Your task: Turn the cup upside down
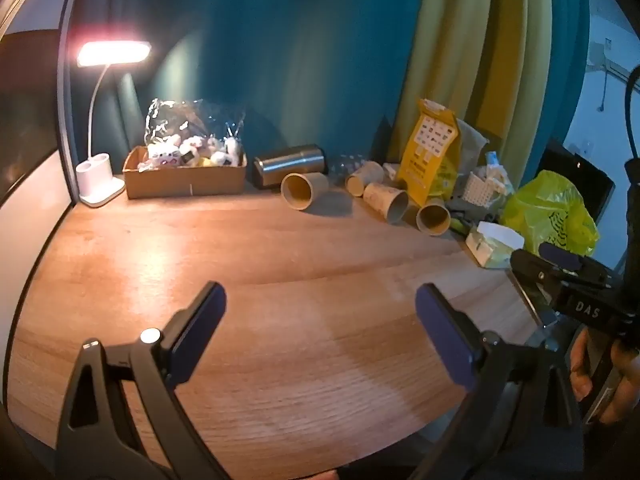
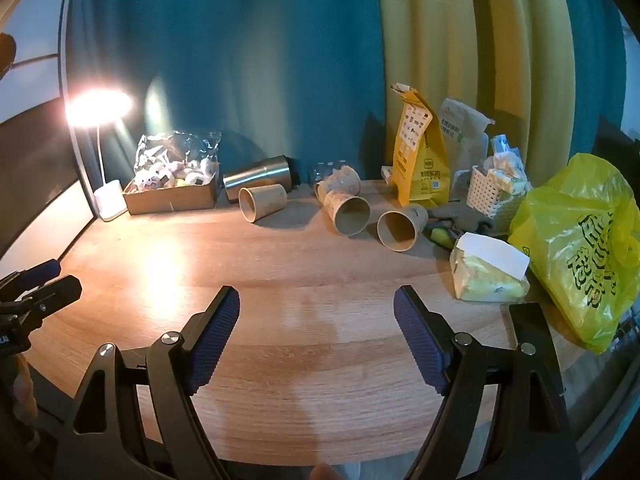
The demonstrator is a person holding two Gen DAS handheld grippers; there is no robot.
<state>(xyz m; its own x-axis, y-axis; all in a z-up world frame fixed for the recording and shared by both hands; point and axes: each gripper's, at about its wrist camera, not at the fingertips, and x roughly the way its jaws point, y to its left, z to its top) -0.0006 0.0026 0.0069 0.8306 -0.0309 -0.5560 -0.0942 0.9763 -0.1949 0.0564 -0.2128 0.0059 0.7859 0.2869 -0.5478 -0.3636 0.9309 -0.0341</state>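
Fingers on both grippers are spread wide with nothing between them, left gripper [image 1: 320, 336] and right gripper [image 2: 316, 336] just hovering over the wooden table [image 2: 304, 368]. Way back near the curtain, four paper cups lie on their sides; the nearest cup [image 2: 398, 226] faces us, beside a steel tumbler [image 2: 260, 178].

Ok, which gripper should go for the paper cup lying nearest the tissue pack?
Right, probably. That brown paper cup lies on its side on the table's right part, nearer the open right gripper. The open left gripper sits further left, so it would reach across.
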